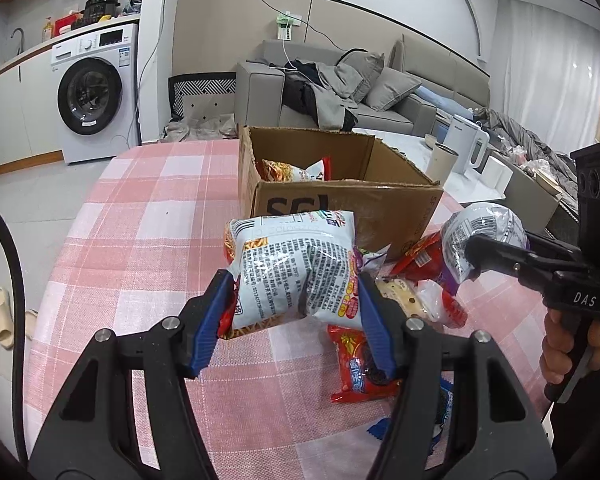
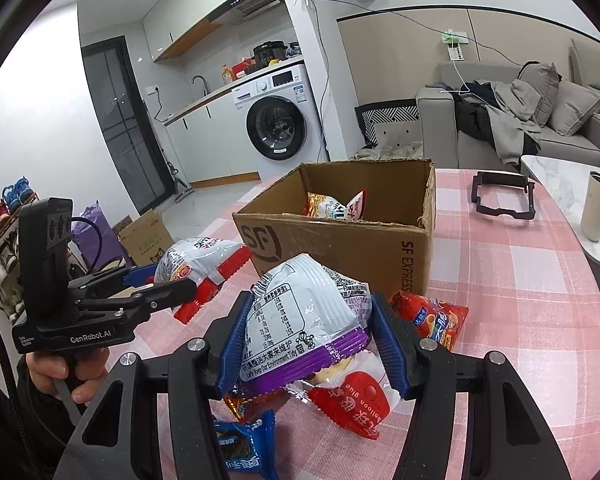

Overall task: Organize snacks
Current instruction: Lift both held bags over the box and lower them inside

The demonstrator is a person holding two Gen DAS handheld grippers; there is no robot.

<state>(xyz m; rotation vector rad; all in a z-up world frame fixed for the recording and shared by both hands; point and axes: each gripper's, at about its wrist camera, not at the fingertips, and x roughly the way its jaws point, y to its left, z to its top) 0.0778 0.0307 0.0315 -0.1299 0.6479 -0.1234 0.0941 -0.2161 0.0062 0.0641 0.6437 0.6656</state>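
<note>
My left gripper (image 1: pixel 294 312) is shut on a white and orange snack bag (image 1: pixel 292 268), held above the table in front of the open cardboard box (image 1: pixel 340 204). My right gripper (image 2: pixel 312 342) is shut on a white and purple snack bag (image 2: pixel 304 320), also lifted near the box (image 2: pixel 340 240). Each gripper shows in the other's view: the right one (image 1: pixel 476 258) with its bag (image 1: pixel 484 232), the left one (image 2: pixel 172 280) with its bag (image 2: pixel 196 260). One snack bag (image 2: pixel 336 208) lies inside the box. Several red and blue packets (image 1: pixel 360 364) (image 2: pixel 240 448) lie on the checked tablecloth (image 1: pixel 140 240).
A black plastic frame (image 2: pixel 504 196) lies on the cloth to the right of the box. A low marble table with a beige cup (image 2: pixel 598 208) and a white kettle (image 1: pixel 468 144) stands beyond. A washing machine (image 1: pixel 92 92) and a sofa (image 1: pixel 340 88) are behind.
</note>
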